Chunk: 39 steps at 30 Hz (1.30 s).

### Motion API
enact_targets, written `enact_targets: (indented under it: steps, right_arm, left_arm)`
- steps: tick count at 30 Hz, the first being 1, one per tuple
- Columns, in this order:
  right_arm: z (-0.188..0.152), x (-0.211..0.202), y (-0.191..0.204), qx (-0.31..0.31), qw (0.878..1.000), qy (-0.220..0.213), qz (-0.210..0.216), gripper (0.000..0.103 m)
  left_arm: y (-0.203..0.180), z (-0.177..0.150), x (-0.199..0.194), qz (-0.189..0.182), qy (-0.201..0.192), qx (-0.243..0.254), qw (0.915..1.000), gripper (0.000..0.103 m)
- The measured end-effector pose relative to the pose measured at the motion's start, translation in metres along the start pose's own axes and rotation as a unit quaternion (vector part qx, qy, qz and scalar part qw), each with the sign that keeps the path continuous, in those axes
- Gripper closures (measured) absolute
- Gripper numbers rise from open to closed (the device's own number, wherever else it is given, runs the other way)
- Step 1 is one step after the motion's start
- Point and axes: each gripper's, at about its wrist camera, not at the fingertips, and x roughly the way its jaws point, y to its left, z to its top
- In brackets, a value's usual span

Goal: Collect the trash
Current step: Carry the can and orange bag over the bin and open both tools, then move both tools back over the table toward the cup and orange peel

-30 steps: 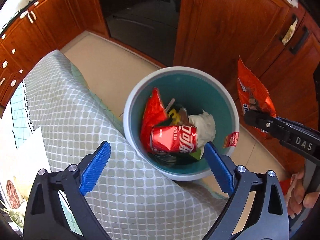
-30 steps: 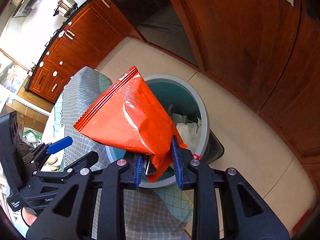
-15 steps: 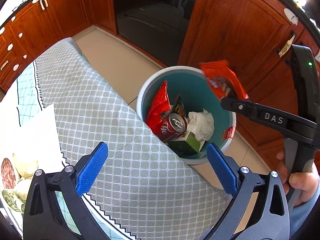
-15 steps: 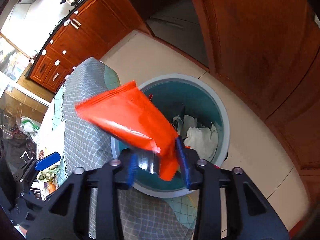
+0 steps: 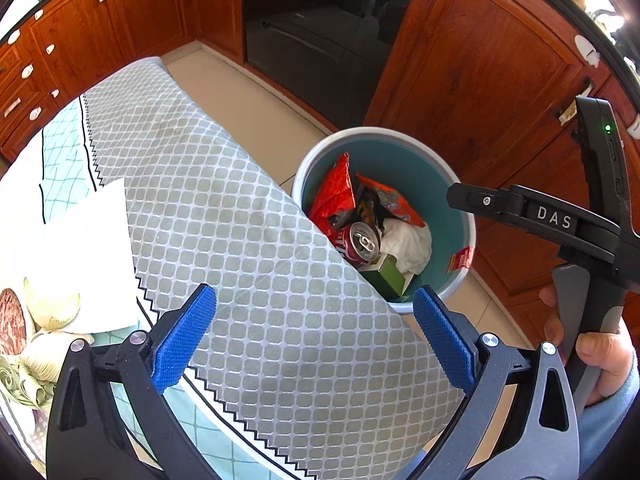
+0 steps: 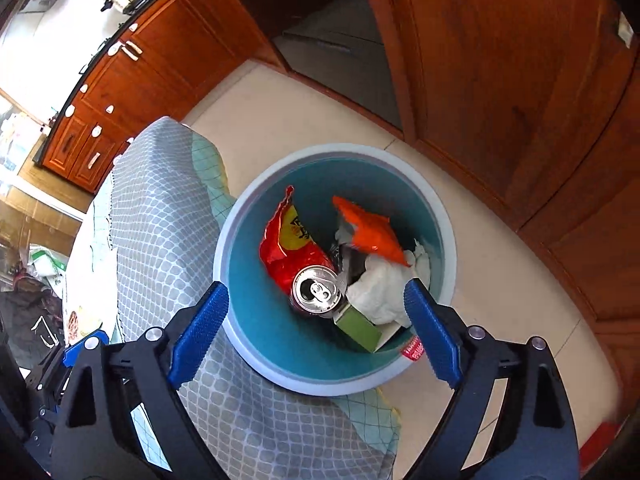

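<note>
A round bin [image 6: 336, 384] with a teal inside stands on the floor beside the table. In it lie a red soda can [image 6: 316, 290], a red-yellow snack bag [image 6: 290, 240], white crumpled paper [image 6: 380, 288], a green box [image 6: 356, 324] and an orange wrapper [image 6: 370, 236], blurred, on top of the pile. My right gripper [image 6: 316, 330] hangs over the bin, its jaws opening, with nothing between them. My left gripper [image 5: 312, 336] stands open over the table's cloth [image 5: 224, 216], holding nothing. The bin [image 5: 384, 136], the can [image 5: 358, 242] and the orange wrapper [image 5: 394, 204] also show in the left wrist view.
Wooden cabinets [image 5: 480, 92] and a dark oven front [image 5: 320, 36] stand close behind the bin. A white sheet [image 5: 80, 256] and a dish with food [image 5: 16, 320] lie on the table at left. A hand [image 5: 596, 344] holds the right gripper's handle.
The right gripper's jaws spread and let go of the orange wrapper, which dropped into the bin. The left gripper drew back over the table, so the bin appears farther right.
</note>
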Motion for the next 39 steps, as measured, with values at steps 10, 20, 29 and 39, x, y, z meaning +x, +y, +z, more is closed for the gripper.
enact_targets:
  steps: [10, 20, 29, 39]
  right_arm:
    - [-0.011, -0.005, 0.03, -0.027, 1.0, 0.011, 0.002, 0.017]
    - [-0.035, -0.011, 0.079, -0.064, 0.998, 0.016, 0.011, 0.016]
    - [-0.067, -0.011, 0.141, -0.116, 0.992, 0.033, 0.025, 0.016]
    - [-0.126, 0.004, 0.231, -0.205, 0.975, 0.075, 0.051, 0.016]
  left_arm:
    - [0.016, -0.013, -0.022, -0.006, -0.015, -0.014, 0.9998, 0.004]
    - [0.059, -0.047, -0.053, 0.013, -0.036, -0.049, 0.9981, 0.004]
    - [0.128, -0.097, -0.084, 0.044, -0.046, -0.098, 0.9932, 0.004]
    - [0.228, -0.161, -0.119, 0.107, -0.056, -0.132, 0.9838, 0.004]
